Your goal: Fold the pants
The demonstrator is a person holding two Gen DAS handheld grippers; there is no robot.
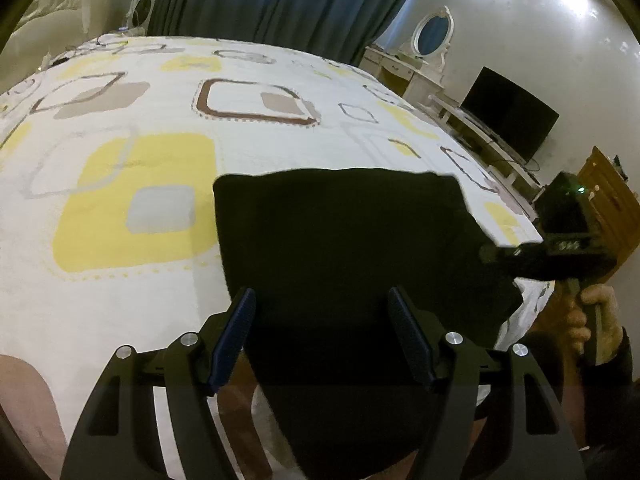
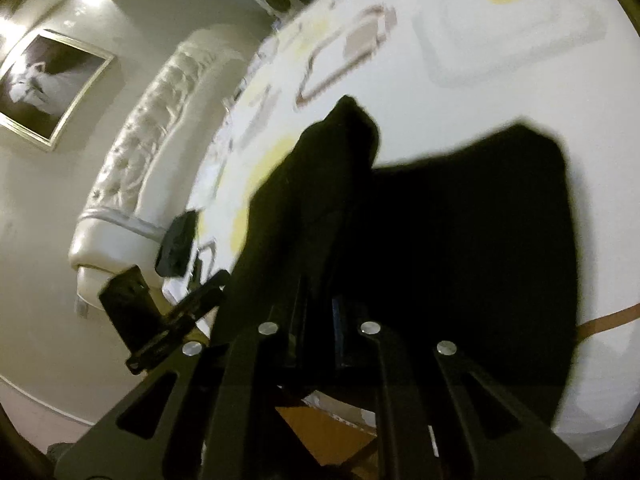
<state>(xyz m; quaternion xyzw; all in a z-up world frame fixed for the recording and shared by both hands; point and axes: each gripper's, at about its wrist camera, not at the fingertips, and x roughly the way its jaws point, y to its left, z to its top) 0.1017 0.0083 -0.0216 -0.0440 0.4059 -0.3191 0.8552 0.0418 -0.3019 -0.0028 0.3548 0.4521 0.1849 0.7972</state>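
Observation:
The black pants lie folded over on the patterned bedspread, their near end hanging over the bed's front edge. My left gripper is open just above the pants' near part, its blue pads apart. My right gripper shows at the pants' right edge. In the right wrist view my right gripper is shut on a fold of the pants, lifted into a ridge, and the left gripper shows at the left.
The bed's padded white headboard stands at its far side. A TV on a low stand and a white dressing table are right of the bed. Blue curtains hang behind.

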